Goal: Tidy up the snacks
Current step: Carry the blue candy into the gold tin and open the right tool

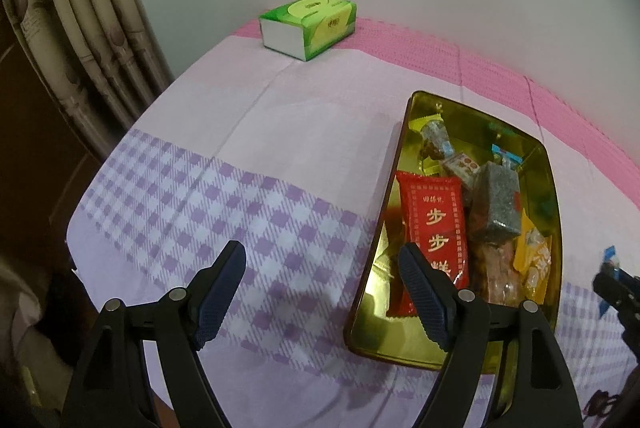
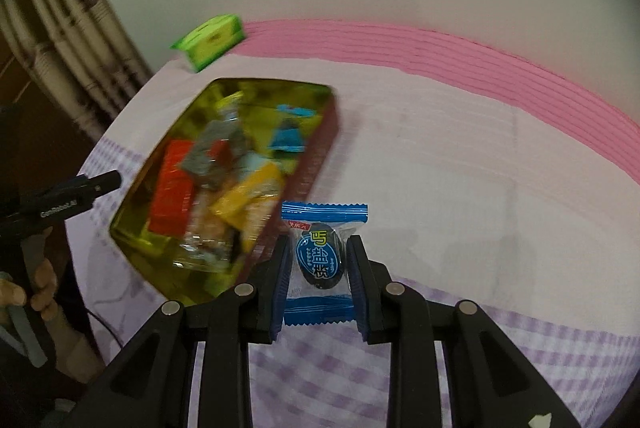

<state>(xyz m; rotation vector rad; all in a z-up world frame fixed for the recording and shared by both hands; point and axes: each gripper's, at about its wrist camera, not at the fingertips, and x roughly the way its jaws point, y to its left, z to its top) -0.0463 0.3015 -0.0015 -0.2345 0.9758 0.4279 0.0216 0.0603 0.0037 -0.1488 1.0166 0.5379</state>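
The right claw (image 2: pixel 318 270) is gripping a blue-wrapped candy (image 2: pixel 320 260), probably heading for the gold tin (image 2: pixel 308 163); the left claw (image 1: pixel 320 292) is hanging wide, empty.

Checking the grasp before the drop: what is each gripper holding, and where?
Right gripper pinches the blue candy packet by its side edges, mid-length. Left gripper holds nothing.

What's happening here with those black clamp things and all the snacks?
A person is sorting snacks on a bed, with a two-finger gripper in each hand. The right gripper is shut on a small blue-wrapped candy, held just beside the gold tin. The tin already holds several snacks, among them a red packet. The left gripper is open and empty, by the tin's near corner. A green tissue pack lies at the far edge.
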